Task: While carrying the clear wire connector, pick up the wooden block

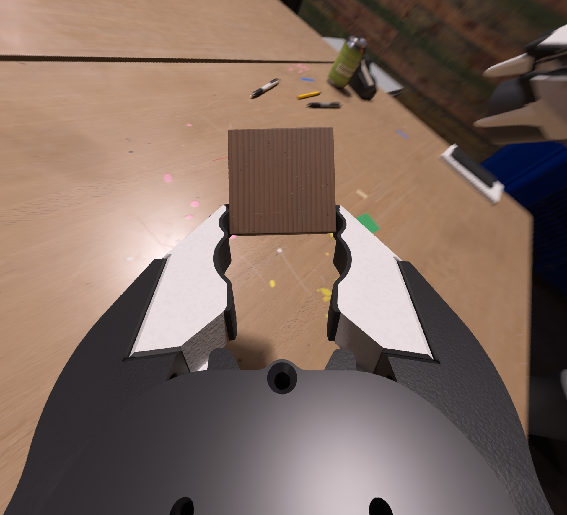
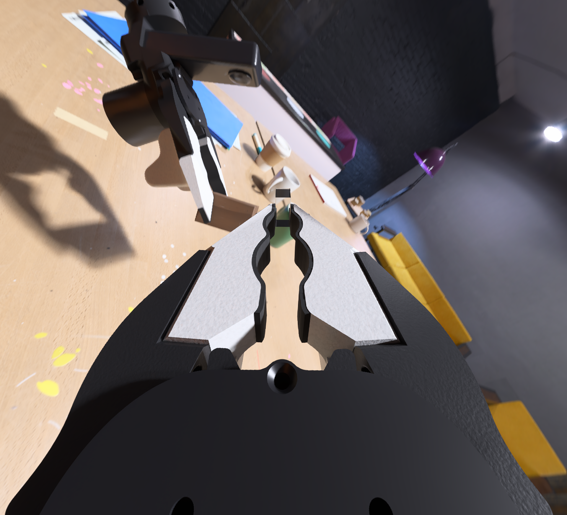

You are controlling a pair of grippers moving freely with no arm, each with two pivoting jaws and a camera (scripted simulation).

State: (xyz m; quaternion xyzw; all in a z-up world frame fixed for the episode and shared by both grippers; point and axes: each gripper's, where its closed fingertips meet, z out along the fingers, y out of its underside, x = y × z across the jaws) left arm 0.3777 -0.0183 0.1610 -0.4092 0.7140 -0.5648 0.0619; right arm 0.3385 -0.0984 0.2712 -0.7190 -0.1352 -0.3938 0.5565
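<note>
Left tool (image 1: pixel 281 219) grips the wooden block (image 1: pixel 281 180) by its near edge, lifted clear above the table (image 1: pixel 92 163), while right tool (image 2: pixel 281 209) pinches the clear wire connector (image 2: pixel 282 208).

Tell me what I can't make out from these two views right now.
- Wooden block: underside hidden in the left wrist view; the left tongs cover its sides.
- Clear wire connector: small, see-through, shape unclear between the right tongs.
- Green can: blurred, far off in the left wrist view.
</note>
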